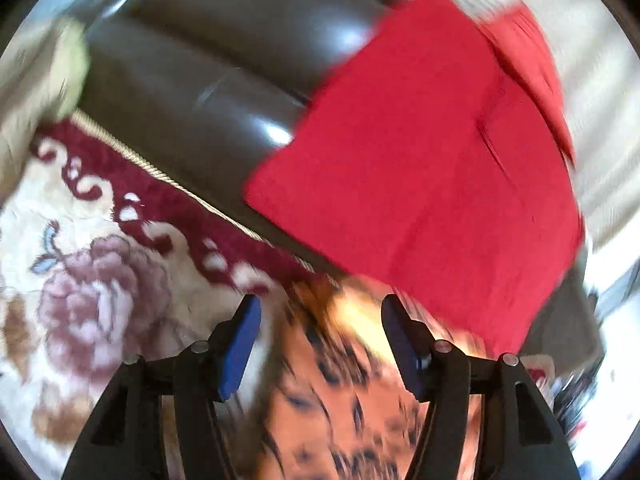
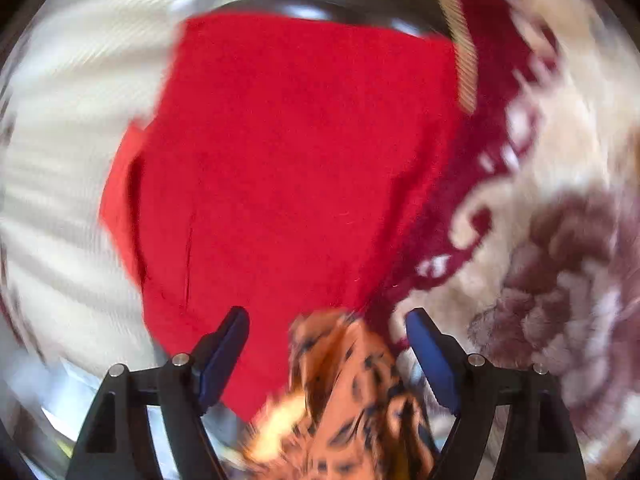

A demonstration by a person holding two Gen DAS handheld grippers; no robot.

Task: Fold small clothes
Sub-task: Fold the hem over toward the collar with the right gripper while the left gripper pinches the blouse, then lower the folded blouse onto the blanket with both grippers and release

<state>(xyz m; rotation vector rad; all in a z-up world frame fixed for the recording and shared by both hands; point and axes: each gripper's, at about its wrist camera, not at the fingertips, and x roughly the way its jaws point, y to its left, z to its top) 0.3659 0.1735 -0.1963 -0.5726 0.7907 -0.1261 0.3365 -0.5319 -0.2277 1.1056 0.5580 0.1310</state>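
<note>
Leopard-print garment (image 2: 352, 400), judged light and floppy, is seen unclamped between parted jaws of left gripper (image 1: 320, 344) and right gripper (image 2: 328, 356), best pinched at an edge.

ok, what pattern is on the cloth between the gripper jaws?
Orange cloth with dark leopard-like spots, blurred; clearest in the right wrist view.

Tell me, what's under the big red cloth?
The red cloth lies partly on a shiny dark cushion and partly on a pale striped cover. One edge reaches the flowery blanket. Whatever sits beneath its middle is covered, so I can't tell.
</note>
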